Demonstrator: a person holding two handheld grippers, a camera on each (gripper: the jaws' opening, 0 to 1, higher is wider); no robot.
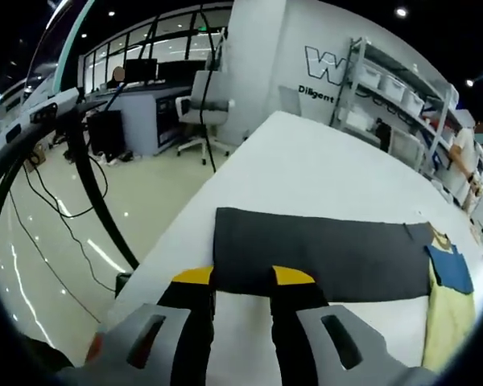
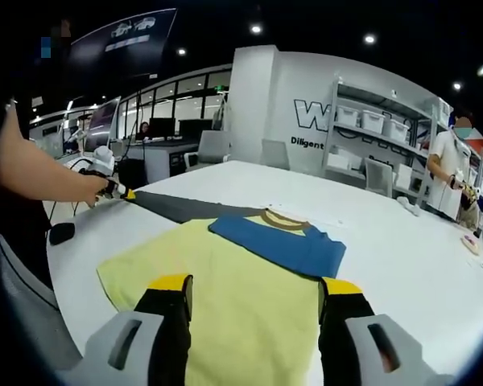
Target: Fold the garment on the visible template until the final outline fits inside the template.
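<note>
A yellow garment [image 2: 249,310] with a blue collar panel [image 2: 282,245] lies flat on the white table [image 2: 402,265]. Part of it covers a dark grey template [image 2: 185,209], which sticks out past it on the left. My right gripper [image 2: 256,285] is open, its jaws spread wide just above the yellow cloth. My left gripper [image 1: 244,277] is open at the near edge of the grey template [image 1: 322,253], with bare table between its jaws. A hand holds the left gripper [image 2: 113,190] at the template's far tip. The garment [image 1: 449,314] lies at the right edge of the left gripper view.
The table edge [image 1: 169,233] drops to a shiny floor with black cables [image 1: 56,209]. A small black object [image 2: 62,233] lies near the table's left edge. A person [image 2: 451,173] stands by shelves [image 2: 370,133] at the back right. Office chairs [image 1: 203,104] stand behind.
</note>
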